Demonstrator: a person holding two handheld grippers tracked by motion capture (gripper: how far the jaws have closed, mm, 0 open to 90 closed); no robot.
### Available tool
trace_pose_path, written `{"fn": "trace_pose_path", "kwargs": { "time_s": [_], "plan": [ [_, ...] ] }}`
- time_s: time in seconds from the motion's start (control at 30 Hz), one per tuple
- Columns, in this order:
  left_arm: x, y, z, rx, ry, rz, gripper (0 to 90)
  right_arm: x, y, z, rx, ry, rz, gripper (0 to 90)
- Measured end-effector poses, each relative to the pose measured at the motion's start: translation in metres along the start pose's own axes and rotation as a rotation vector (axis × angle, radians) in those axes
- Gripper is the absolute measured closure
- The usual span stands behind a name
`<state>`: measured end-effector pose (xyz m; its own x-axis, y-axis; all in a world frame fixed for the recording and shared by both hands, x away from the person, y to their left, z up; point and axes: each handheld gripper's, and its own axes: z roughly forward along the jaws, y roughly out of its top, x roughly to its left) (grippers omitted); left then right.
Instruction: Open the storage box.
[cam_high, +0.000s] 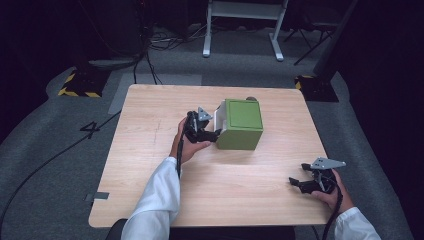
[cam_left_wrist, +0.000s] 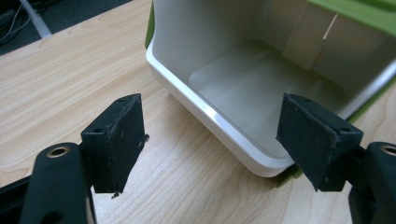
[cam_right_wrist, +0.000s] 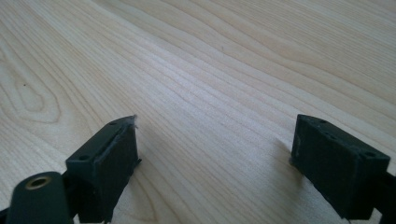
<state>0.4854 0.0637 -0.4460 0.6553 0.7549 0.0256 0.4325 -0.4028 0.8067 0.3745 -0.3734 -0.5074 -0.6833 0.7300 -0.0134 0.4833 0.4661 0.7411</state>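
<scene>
Left gripper (cam_high: 216, 134) sits mid-frame, jaws spread, nothing pinched, right up against the white open side of the green box (cam_high: 241, 124) at the surface's (cam_high: 150, 165) centre. Lower right, the right gripper (cam_high: 294, 182) hangs open over bare wood.

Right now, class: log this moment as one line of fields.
left tongs: open, at white drawer of green box | right tongs: open, over bare table

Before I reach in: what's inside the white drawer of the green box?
Nothing visible: the left claw view shows the drawer's bare white floor and walls. Its back part lies under the green box, so that stretch stays unseen.
</scene>
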Motion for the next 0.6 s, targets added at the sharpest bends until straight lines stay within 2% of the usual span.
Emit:
{"fn": "trace_pose_path", "kwargs": {
  "time_s": [0.3, 0.4, 0.6],
  "plan": [
    [0.001, -0.003, 0.017, 0.053, 0.031, -0.014, 24.3, 0.000, 0.000, 0.000, 0.000, 0.000, 0.000, 14.5],
    [0.003, -0.005, 0.021, 0.044, 0.014, -0.050, 23.4, 0.000, 0.000, 0.000, 0.000, 0.000, 0.000, 14.5],
    [0.001, -0.004, 0.024, 0.051, 0.023, -0.040, 28.0, 0.000, 0.000, 0.000, 0.000, 0.000, 0.000, 14.5]
  ]
}}
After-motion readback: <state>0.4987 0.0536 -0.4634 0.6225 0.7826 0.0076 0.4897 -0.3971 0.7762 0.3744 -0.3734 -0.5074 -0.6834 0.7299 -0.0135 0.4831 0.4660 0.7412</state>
